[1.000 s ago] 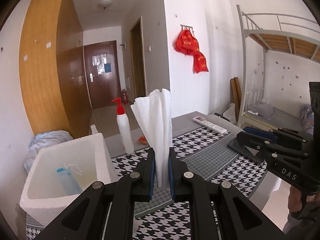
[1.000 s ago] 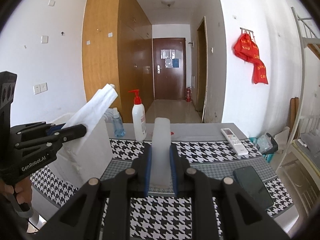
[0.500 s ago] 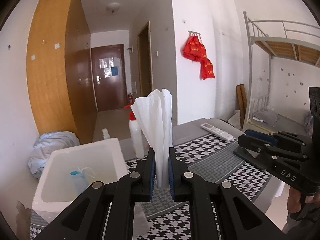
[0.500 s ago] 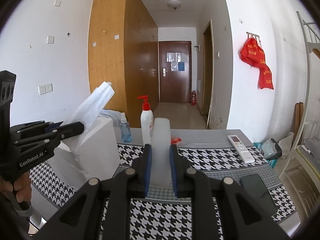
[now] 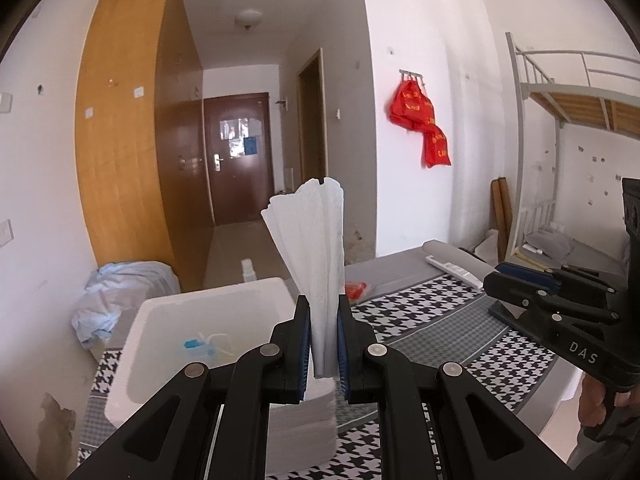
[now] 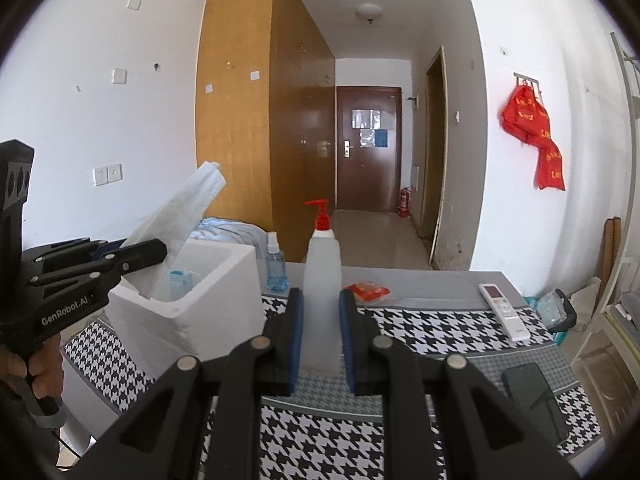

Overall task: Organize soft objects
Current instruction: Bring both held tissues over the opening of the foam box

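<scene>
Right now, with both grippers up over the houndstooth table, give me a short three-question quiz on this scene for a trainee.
1. True or false: the left gripper is shut on a folded white paper towel.
2. What lies inside the white foam box? A: white remote control; B: small blue and clear item; C: dark phone.
3. What hangs from the wall hooks?
Key: 1 true; 2 B; 3 red bags.

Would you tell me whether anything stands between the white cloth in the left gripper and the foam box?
Nothing visible does: the white cloth hangs by the open-topped foam box, with a small blue item inside.
</scene>
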{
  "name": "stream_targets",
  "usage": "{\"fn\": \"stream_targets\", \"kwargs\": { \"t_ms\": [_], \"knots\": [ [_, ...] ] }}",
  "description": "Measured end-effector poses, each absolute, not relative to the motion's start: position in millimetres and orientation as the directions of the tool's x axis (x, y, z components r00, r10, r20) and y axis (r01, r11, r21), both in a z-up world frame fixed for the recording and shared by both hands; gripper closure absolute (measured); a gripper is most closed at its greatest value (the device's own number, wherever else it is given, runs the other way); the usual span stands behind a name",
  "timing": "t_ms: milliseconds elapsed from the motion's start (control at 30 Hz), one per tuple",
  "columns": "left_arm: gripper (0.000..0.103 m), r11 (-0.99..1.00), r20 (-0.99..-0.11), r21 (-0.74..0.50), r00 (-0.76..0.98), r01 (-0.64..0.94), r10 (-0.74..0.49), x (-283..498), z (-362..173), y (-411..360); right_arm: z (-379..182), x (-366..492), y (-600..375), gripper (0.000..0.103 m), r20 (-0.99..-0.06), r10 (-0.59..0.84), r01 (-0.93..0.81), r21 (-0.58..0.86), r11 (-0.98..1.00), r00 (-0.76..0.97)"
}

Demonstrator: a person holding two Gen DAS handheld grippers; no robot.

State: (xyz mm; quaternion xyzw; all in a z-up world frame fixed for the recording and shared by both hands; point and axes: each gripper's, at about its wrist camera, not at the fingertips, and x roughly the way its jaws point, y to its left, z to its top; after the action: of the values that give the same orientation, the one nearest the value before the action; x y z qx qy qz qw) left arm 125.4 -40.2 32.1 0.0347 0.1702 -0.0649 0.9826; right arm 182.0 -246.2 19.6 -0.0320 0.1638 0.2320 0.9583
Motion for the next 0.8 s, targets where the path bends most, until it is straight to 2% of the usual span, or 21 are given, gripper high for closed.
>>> {"fn": "stream_targets", "kwargs": {
  "t_ms": [800],
  "knots": [
    [0.09, 0.999, -0.327, 0.044, 0.945, 0.016, 0.0, 113, 37, -5, 28, 186, -206, 0.082, -0.321, 0.528, -0.555, 0.009, 0.832, 0.786]
  ]
}}
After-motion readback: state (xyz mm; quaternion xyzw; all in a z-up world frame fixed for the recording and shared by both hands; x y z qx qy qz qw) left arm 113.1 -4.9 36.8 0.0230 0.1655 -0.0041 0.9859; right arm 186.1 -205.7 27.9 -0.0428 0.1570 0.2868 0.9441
